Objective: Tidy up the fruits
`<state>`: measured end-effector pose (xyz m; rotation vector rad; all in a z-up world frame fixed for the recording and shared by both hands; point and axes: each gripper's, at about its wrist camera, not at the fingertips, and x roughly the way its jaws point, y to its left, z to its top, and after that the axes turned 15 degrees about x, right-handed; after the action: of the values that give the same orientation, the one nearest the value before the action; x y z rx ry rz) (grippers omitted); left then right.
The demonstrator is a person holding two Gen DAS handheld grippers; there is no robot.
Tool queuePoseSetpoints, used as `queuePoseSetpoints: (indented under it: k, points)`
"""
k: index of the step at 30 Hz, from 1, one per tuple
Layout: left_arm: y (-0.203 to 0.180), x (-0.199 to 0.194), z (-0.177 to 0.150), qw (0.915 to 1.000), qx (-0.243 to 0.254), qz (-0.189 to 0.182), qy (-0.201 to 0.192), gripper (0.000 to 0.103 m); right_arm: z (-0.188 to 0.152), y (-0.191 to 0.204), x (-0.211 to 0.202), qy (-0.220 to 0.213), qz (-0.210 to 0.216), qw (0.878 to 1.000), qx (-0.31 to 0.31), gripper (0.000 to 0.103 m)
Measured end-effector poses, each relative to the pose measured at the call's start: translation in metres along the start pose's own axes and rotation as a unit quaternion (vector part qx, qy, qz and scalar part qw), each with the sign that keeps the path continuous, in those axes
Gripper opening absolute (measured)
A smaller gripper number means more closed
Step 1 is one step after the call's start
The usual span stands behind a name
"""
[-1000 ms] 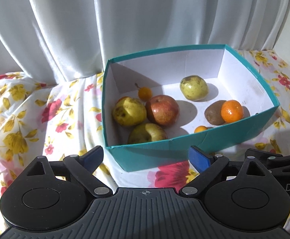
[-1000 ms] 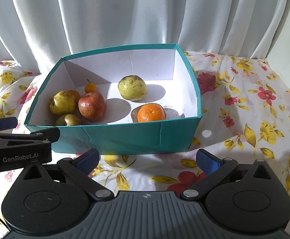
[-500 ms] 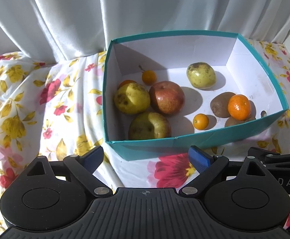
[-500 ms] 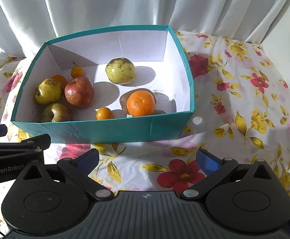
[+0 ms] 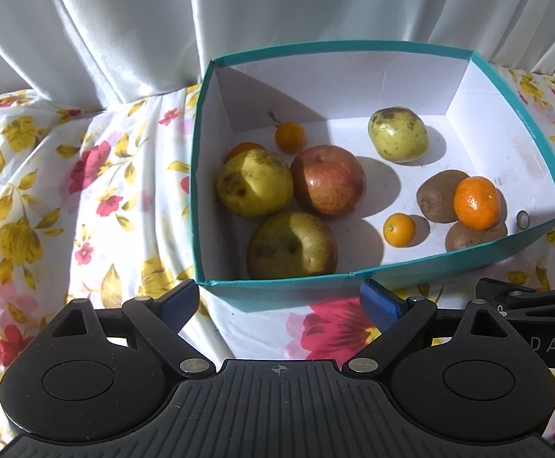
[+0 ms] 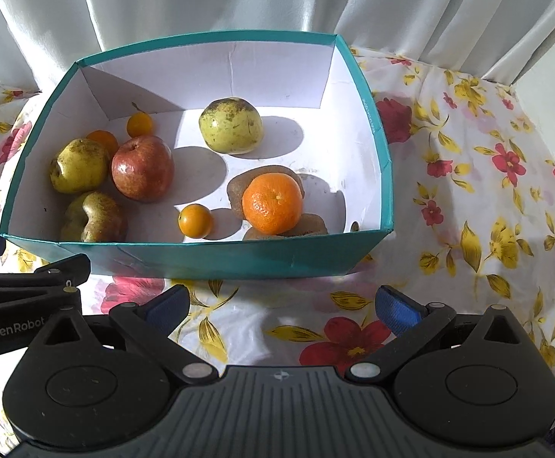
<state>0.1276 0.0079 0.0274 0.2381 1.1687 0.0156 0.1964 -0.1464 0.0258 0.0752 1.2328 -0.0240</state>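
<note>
A teal box (image 5: pixel 277 286) with white inside stands on a flowered cloth; it also shows in the right wrist view (image 6: pixel 239 255). In it lie a red apple (image 5: pixel 329 179), three yellow-green pears (image 5: pixel 254 181), a mandarin (image 5: pixel 476 202) resting on brown kiwis (image 5: pixel 436 194), and small orange fruits (image 5: pixel 399 229). In the right wrist view I see the apple (image 6: pixel 142 168), the mandarin (image 6: pixel 271 202) and a pear (image 6: pixel 231 125). My left gripper (image 5: pixel 281 301) is open and empty just before the box's near wall. My right gripper (image 6: pixel 283 305) is open and empty, also before the near wall.
White curtains (image 5: pixel 239 11) hang right behind the box. The flowered cloth (image 6: pixel 487 191) spreads to both sides. The left gripper's body (image 6: pixel 21 305) shows at the left of the right wrist view. A small round object (image 5: pixel 522 220) lies in the box's near right corner.
Both grippers have risen and tilted down, so I look more steeply into the box. The fruits have not moved. Both grippers stay open.
</note>
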Motion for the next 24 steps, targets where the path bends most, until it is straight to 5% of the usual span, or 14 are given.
queuePoseSetpoints:
  k: [24]
  points:
    - [0.0019, 0.0051, -0.0007, 1.0, -0.002, -0.003, 0.006, 0.094, 0.001, 0.0037, 0.0098, 0.008, -0.004, 1.0, -0.014, 0.103]
